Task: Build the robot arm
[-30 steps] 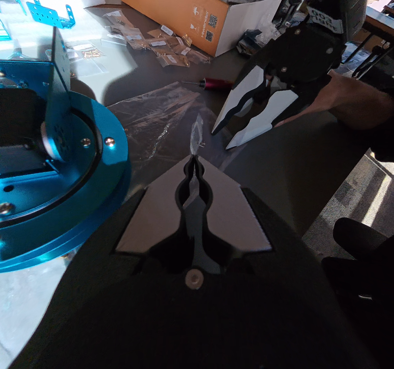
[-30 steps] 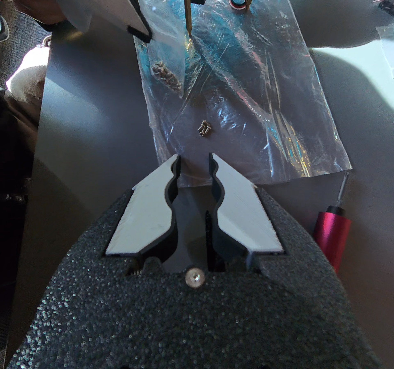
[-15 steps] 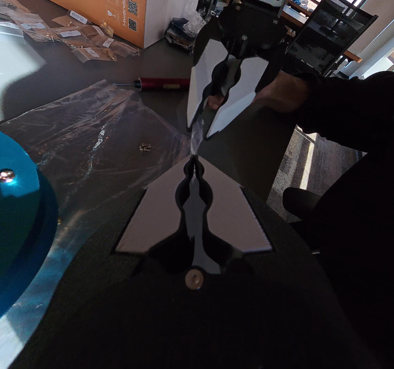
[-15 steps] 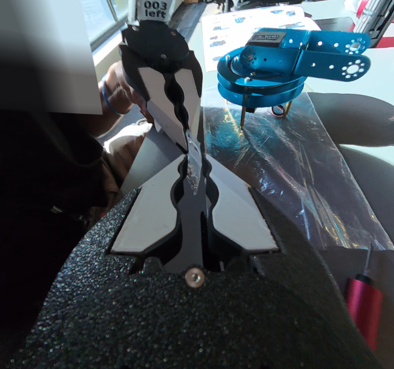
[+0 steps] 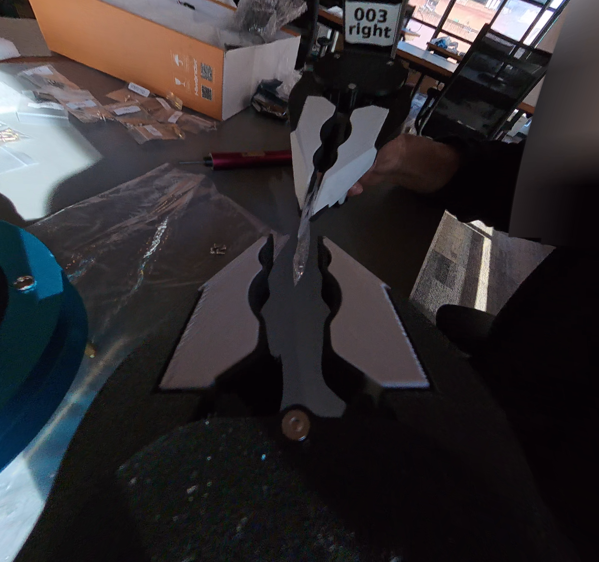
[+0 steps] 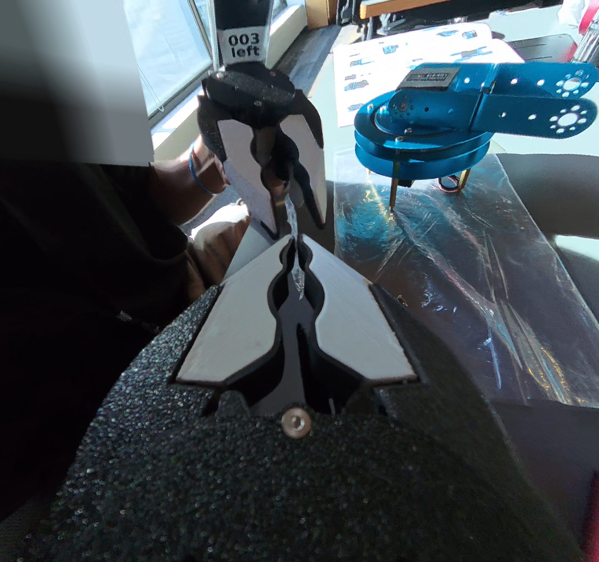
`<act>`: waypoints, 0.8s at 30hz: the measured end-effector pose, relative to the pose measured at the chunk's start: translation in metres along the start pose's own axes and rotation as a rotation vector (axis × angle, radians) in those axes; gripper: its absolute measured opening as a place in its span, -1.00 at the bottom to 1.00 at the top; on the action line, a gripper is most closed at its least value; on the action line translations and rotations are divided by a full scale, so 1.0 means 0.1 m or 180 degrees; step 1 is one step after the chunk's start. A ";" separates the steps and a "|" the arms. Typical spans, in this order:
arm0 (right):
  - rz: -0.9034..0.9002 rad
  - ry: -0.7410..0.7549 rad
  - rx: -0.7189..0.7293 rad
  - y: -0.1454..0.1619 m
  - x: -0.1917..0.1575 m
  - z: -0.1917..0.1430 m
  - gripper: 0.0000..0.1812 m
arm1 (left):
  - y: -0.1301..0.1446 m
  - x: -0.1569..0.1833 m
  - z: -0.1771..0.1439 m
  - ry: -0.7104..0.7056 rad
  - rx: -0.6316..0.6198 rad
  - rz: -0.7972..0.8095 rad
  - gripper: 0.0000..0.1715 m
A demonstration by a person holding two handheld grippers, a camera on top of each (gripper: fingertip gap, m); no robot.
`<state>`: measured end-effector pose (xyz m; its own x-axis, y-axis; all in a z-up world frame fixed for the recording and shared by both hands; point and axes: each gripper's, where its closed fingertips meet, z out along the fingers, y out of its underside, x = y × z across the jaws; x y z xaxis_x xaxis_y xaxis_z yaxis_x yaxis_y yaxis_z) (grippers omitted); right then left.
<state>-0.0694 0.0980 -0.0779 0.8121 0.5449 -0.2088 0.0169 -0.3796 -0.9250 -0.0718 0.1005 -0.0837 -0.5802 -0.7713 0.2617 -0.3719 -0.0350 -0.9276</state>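
A small clear plastic bag (image 5: 303,248) hangs in the air between the two grippers. My right gripper (image 6: 294,242) is shut on it; the bag (image 6: 297,278) shows as a thin strip pinched at the tips. My left gripper (image 5: 296,239) is open, with its fingers either side of the bag's free end and not touching it. Each gripper faces the other: the right gripper (image 5: 311,214) is seen from the left wrist view, and the left gripper (image 6: 295,223) from the right. A hand holds each one.
A blue round metal base with a bracket arm (image 6: 421,144) stands on brass posts on a large clear plastic sheet (image 5: 146,222). Loose screws (image 5: 217,249) lie on the sheet. A red screwdriver (image 5: 249,158), several small hardware bags (image 5: 129,115) and an orange box (image 5: 129,43) lie behind. Both grippers' tips are close together, under 4 cm apart.
My left gripper was shut on the small bag and has opened and let go. My right gripper, open around the bag half a second ago, has shut on it.
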 end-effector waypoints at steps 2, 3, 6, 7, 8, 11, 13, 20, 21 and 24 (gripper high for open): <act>0.0089 -0.0042 0.0087 -0.04 0.00 -0.02 -1.00 | -0.08 0.04 -0.01 0.0078 0.0172 -0.0040 -0.84; 0.0156 -0.0098 0.0146 -0.07 -0.01 -0.03 -1.00 | -0.11 0.08 -0.02 0.0164 0.0246 -0.0059 -0.86; 0.0269 -0.0214 0.0227 -0.10 -0.04 -0.05 -1.00 | -0.19 0.10 -0.04 0.0189 0.0394 -0.0044 -0.96; 0.0283 -0.0228 0.0226 -0.10 -0.04 -0.05 -1.00 | -0.21 0.09 -0.05 0.0161 0.0446 -0.0022 -0.97; 0.0274 -0.0228 0.0225 -0.10 -0.04 -0.05 -1.00 | -0.22 0.10 -0.05 0.0170 0.0460 -0.0021 -0.97; 0.0242 -0.0238 0.0187 -0.09 -0.06 -0.06 -1.00 | -0.21 0.14 -0.03 0.0201 0.0453 -0.0012 -0.97; 0.0232 -0.0288 0.0168 -0.09 -0.09 -0.05 -1.00 | -0.20 0.17 -0.01 0.0225 0.0424 0.0031 -0.97; 0.0245 -0.0284 0.0327 -0.16 -0.11 -0.07 -0.91 | -0.26 0.14 -0.02 0.0255 0.0532 -0.0087 -1.00; 0.0280 -0.0321 0.0373 -0.19 -0.12 -0.07 -0.84 | -0.26 0.15 -0.02 0.0293 0.0535 -0.0126 -1.00; 0.0298 -0.0378 0.0507 -0.24 -0.15 -0.09 -0.91 | -0.29 0.20 -0.02 0.0456 0.0627 -0.0287 -1.00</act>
<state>-0.0764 0.0923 -0.0500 0.7313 0.6006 -0.3233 -0.1553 -0.3149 -0.9363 -0.0738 0.0877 -0.0511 -0.6530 -0.6621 0.3677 -0.2866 -0.2334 -0.9292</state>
